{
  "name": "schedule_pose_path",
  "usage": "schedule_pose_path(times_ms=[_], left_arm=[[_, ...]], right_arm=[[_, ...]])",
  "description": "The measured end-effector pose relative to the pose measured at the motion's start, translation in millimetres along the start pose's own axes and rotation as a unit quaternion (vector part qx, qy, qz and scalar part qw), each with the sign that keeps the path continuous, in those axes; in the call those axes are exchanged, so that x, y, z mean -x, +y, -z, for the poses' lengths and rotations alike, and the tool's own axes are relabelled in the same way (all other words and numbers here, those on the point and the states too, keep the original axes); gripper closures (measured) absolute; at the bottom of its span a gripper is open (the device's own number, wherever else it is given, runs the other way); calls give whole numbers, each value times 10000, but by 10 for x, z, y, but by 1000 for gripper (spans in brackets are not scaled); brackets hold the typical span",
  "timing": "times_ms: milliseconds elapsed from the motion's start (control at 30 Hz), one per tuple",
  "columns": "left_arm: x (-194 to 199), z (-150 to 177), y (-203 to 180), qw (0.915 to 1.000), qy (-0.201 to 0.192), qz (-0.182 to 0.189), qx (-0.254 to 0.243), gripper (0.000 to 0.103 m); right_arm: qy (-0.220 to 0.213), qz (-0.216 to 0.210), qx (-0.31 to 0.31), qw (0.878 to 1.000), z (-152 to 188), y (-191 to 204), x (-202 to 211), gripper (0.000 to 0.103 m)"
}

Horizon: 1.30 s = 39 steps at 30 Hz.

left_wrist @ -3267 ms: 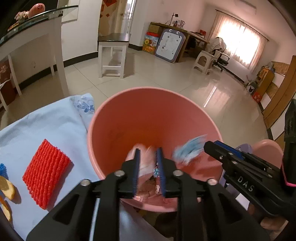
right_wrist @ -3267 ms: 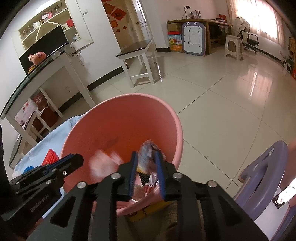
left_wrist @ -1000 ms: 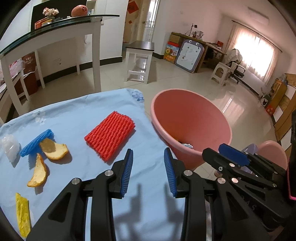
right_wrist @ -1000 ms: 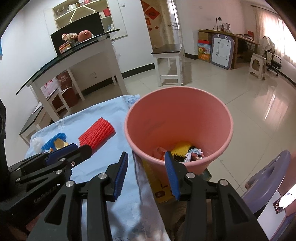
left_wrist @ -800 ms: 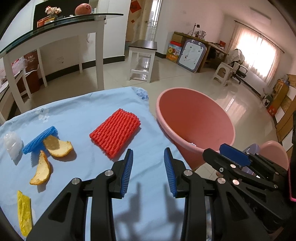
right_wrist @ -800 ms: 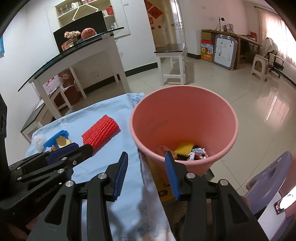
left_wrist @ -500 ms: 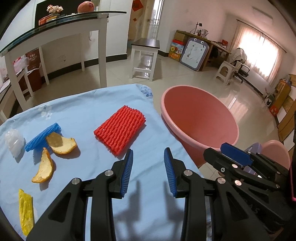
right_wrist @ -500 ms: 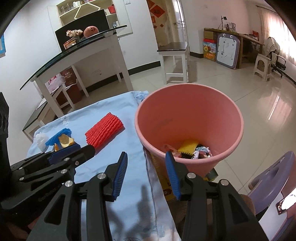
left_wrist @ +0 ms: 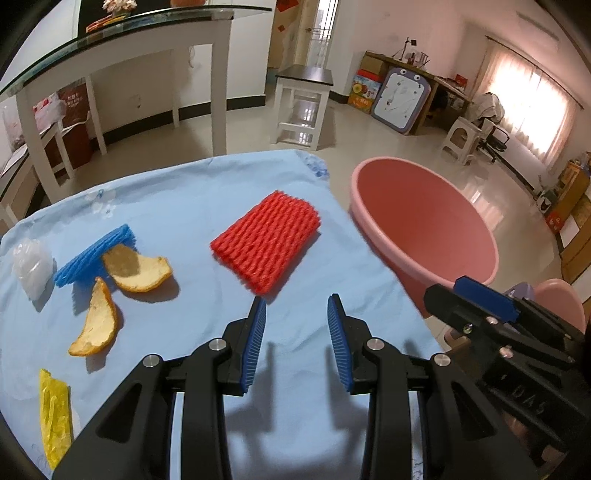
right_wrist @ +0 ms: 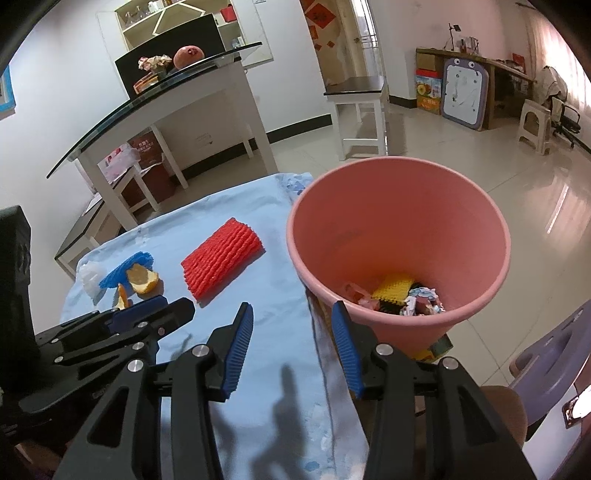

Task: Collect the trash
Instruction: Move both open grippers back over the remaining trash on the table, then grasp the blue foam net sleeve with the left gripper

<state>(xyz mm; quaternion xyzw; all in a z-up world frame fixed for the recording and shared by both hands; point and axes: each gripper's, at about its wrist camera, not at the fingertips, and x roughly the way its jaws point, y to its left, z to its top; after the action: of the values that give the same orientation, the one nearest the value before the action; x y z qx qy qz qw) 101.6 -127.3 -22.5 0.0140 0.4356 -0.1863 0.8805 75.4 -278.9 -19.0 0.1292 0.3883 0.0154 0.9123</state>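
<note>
Both grippers hang over the blue cloth (left_wrist: pixel 192 206), the left gripper (left_wrist: pixel 296 321) spread and empty, the right gripper (right_wrist: pixel 291 325) likewise. On the cloth: one red net (left_wrist: pixel 266 242), one blue net (left_wrist: pixel 94 254), two peels (left_wrist: pixel 135 267), one yellow wrapper (left_wrist: pixel 55 417), one white wad (left_wrist: pixel 31 266). The bin (right_wrist: pixel 399 206) stands beside.

Tiled floor (left_wrist: pixel 258 122), glass-top table (left_wrist: pixel 147 33), bright window (left_wrist: pixel 532 96)

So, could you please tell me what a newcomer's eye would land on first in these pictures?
Probably the big pink plastic bucket beside the table's right edge, with wrappers in its bottom. Next, the bright red ribbed foam net lying flat on the light blue tablecloth, with two orange peel pieces further left.
</note>
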Motion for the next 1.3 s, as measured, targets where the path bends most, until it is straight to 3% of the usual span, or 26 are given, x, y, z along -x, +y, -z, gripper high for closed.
schedule_pose_path(times_ms=[900, 1300], left_arm=[[156, 150, 737, 9960, -12, -703, 553, 68], [351, 249, 1326, 9879, -88, -1185, 997, 68]], right_arm=[[132, -463, 127, 9988, -152, 251, -288, 55], [346, -784, 198, 9961, -225, 459, -526, 53]])
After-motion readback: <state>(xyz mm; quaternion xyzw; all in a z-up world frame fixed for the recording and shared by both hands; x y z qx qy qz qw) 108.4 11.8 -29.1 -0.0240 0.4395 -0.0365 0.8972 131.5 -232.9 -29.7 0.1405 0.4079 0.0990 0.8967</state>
